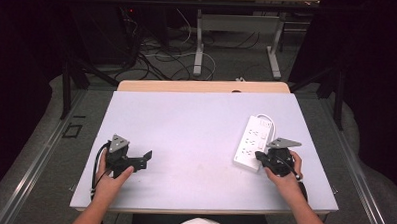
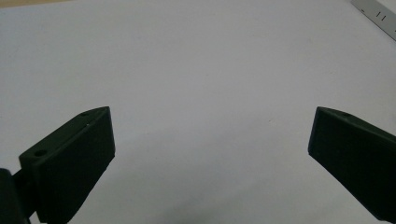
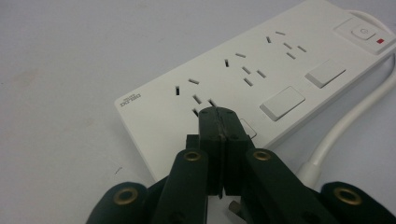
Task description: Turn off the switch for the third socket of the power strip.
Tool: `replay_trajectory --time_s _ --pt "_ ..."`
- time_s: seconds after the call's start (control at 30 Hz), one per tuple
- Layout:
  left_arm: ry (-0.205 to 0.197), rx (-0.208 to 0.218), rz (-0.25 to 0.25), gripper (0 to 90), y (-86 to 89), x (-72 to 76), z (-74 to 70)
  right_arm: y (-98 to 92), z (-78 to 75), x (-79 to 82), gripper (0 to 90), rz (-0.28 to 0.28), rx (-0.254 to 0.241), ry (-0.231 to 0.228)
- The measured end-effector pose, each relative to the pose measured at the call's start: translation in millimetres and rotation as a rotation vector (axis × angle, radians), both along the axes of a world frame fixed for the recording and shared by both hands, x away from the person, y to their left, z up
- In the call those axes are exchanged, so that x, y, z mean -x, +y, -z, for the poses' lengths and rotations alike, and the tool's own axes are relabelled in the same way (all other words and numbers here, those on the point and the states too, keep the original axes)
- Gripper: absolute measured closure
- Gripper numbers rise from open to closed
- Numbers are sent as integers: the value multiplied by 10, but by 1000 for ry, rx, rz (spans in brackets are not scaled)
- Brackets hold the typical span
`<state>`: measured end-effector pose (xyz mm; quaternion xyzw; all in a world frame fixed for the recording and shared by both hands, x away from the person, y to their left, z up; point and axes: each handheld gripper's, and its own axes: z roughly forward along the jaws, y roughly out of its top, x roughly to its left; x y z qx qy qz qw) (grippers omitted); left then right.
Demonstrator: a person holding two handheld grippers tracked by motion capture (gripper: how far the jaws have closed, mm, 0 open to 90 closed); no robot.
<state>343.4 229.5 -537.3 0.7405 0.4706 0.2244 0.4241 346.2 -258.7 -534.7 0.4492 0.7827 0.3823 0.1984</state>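
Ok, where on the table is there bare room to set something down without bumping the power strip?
Free: the wide middle of the table, between the left gripper and the power strip, and the far left stretch up to the wooden edge. Crowded: the right side, where the right gripper, jaws shut, sits over the strip's near end.

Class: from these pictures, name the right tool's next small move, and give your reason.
Probably press down: the right tool, jaws shut with nothing between them, hovers above the power strip by its nearest rocker switch, as if to push it.
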Motion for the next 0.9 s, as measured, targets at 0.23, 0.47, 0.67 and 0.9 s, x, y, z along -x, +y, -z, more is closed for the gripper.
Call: replay_trajectory --time_s 0.23,0.47,0.67,0.9 --pt "1 0 0 6 -1 1 0 -1 30 -14 900 0 6 13" --pt "-6 -5 4 6 -1 -2 1 -4 39 -17 900 6 -17 19" --pt "-4 -5 4 6 -2 -3 2 -8 42 -17 900 9 -22 20" --pt "-5 -6 5 6 -2 -2 1 -14 45 -20 900 6 -26 23"
